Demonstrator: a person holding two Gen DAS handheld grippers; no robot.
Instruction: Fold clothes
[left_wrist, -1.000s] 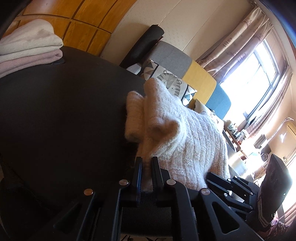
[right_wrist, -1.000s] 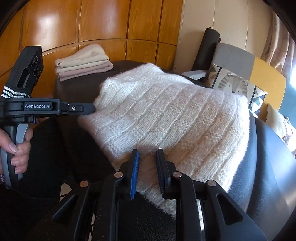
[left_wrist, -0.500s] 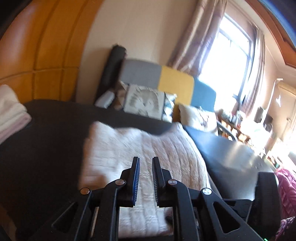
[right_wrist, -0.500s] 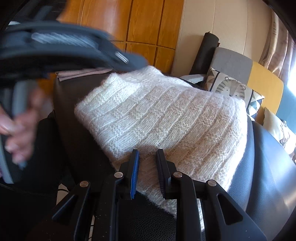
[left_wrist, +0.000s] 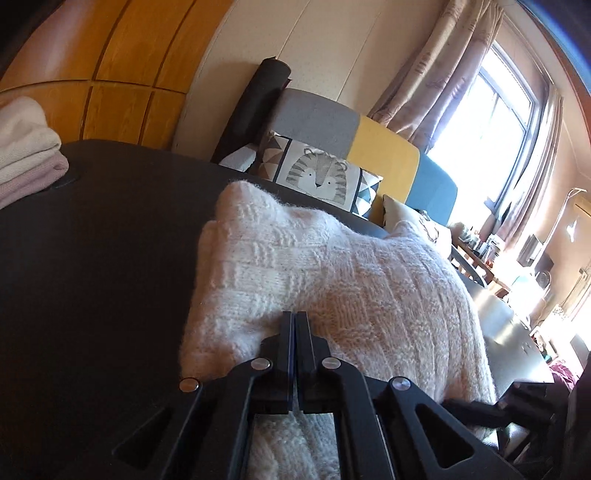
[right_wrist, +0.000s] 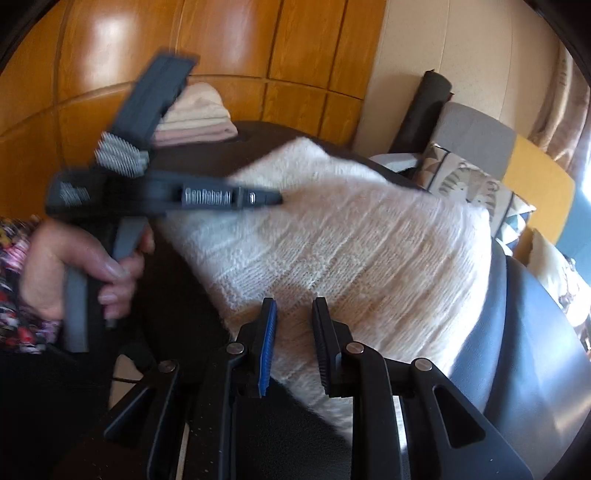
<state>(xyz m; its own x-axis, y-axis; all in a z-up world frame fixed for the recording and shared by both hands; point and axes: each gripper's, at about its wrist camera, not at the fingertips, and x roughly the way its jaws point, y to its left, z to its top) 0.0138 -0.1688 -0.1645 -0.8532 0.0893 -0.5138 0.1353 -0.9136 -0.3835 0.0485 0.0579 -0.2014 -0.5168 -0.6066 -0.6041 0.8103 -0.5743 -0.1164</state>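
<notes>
Your cream knit sweater (left_wrist: 332, 280) lies folded on the dark tabletop (left_wrist: 92, 240). Your left gripper (left_wrist: 294, 317) is closed and empty at its near edge; your right gripper (right_wrist: 293, 306) stands partly open, gripping nothing. Wood panelling (right_wrist: 258, 40) and a curtained window (left_wrist: 495, 122) stand behind.

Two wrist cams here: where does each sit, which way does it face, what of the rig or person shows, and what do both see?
Left wrist: on the left hand-held gripper, jaws shut, looking along the cream knit sweater toward the tiger cushion and window.
Right wrist: on the right hand-held gripper, jaws apart over the sweater's near edge, facing the wood-panelled wall; the left hand and its gripper show at left.
Shared: sweater, folded stack, tiger cushion, black surface.
</notes>
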